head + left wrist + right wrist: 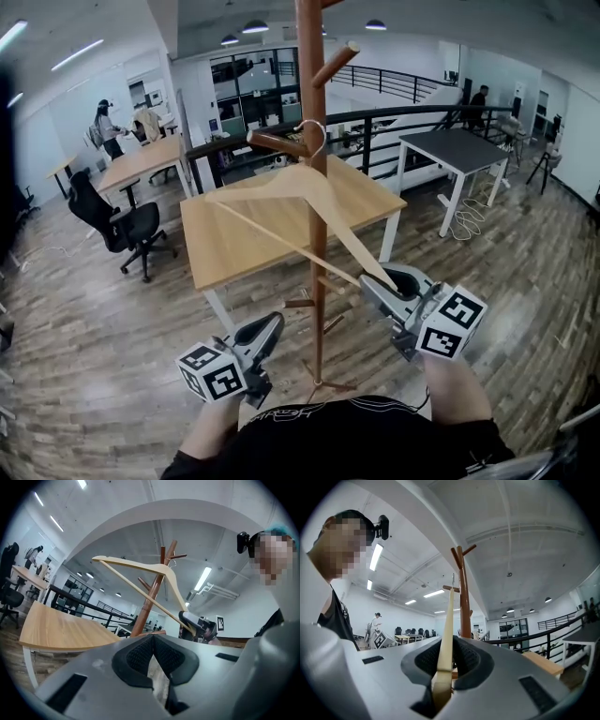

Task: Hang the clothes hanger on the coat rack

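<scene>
A light wooden clothes hanger [281, 192] hangs in the air against the brown coat rack [317, 234]. My right gripper [389, 278] is shut on the hanger's lower right arm end, and in the right gripper view the wooden arm [446, 634] runs up between the gripper [449, 645] pads toward the rack pole [464, 597]. The metal hook [316, 134] sits by a side peg [277, 142] close to the pole; I cannot tell whether it rests on it. My left gripper [272, 325] is shut and empty, low at the left of the pole. The left gripper [153, 641] view shows the hanger [140, 569] and rack [150, 597] ahead.
A wooden table [234, 246] stands just behind the rack. A black office chair [131, 230] is at the left, a dark table [459, 145] at the back right, and a railing [394, 112] runs behind. The rack's feet [323, 382] spread near my body.
</scene>
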Demonstrator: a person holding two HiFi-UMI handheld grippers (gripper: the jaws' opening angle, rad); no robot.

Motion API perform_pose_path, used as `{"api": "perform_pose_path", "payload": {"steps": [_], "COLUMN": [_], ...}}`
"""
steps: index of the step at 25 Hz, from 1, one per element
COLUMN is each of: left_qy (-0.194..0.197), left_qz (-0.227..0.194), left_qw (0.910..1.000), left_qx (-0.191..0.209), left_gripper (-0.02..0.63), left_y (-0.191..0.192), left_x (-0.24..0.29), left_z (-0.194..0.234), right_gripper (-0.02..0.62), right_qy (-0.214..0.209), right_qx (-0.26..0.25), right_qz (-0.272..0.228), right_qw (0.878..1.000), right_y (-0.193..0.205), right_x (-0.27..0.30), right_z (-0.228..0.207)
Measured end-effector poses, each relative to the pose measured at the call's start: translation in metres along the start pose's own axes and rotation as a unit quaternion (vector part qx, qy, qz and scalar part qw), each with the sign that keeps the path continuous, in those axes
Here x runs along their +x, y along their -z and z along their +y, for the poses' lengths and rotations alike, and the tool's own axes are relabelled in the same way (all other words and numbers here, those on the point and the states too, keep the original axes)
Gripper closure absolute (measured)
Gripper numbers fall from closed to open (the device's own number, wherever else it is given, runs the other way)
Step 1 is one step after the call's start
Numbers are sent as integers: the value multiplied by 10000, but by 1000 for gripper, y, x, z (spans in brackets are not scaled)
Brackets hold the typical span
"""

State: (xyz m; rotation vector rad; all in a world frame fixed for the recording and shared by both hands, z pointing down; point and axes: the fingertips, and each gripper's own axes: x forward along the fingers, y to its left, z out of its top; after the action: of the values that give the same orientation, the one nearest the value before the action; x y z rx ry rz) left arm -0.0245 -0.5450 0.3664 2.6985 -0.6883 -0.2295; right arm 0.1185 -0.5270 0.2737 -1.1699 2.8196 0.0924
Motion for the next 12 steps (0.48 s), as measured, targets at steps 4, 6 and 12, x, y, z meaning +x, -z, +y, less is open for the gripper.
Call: {"api": "perform_pose_path", "payload": {"steps": [4,6,12], "left_qy": [40,46,98], "left_qz": [52,76,141], "left_qw": [10000,9999,9997], "left_qx": [-64,-97,-171], "left_gripper": [598,598,598], "left_y": [5,6,7], "left_x": [-8,-11,-23], "left_z": [4,5,13], "right_gripper": [517,517,518], "right_qy": [148,179,377], "right_qx": [117,229,318], "right_qz": [114,148,285], "right_qw": [9998,9995,9984], "right_y": [14,20,33], "right_x": [5,7,17], "right_z": [-1,-1,-1]}}
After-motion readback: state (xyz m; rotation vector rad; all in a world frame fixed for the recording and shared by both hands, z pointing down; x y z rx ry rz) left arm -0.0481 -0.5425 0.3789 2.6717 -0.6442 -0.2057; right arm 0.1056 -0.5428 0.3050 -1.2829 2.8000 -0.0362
